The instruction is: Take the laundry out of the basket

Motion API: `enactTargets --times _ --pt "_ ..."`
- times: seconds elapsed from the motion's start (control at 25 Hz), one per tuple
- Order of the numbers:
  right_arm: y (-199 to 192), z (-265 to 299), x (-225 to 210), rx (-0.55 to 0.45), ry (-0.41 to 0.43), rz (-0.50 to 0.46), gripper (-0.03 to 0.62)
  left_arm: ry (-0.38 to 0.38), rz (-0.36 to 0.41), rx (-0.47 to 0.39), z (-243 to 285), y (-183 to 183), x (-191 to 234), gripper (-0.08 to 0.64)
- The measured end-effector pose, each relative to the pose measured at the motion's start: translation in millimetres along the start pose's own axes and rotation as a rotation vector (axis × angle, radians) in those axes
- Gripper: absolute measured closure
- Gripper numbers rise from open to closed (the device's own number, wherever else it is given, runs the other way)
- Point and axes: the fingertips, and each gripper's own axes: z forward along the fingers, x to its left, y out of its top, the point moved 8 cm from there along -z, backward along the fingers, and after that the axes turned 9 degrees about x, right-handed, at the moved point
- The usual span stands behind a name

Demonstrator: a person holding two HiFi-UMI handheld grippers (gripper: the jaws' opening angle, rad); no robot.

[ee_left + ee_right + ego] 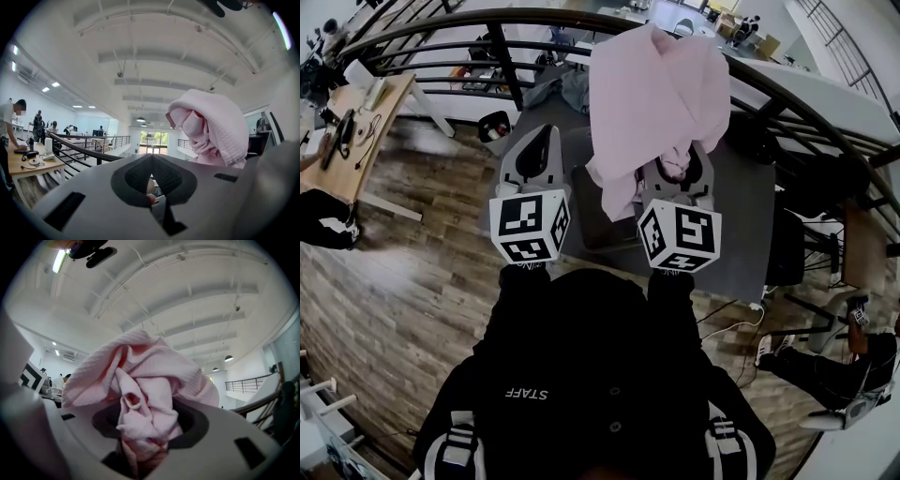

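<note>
The right fingers [194, 425] clamp a bunched pink cloth [150, 376], lifted level. Its folds spill over them and block the view ahead. Just beside, the left fingers [166, 176] are pressed together, empty. A grey bench [741, 197] lies below, with a black railing [422, 33] beyond.

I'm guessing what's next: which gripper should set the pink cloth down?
Probably the right gripper: its jaws pinch the cloth. The left gripper is shut and empty.

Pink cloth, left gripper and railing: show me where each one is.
pink cloth [652, 103], head view, middle of the hanging fabric.
left gripper [536, 134], head view, between the tips of its jaws.
railing [507, 66], head view, its upright post.
</note>
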Motion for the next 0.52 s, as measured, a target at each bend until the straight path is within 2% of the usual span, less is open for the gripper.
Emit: enactTargets --times 0.52 --pt "-3.8 -2.2 1.4 0.009 0.0 0.0 0.351 -0.002 -0.007 0.02 0.7 -7.0 1.1 0.558"
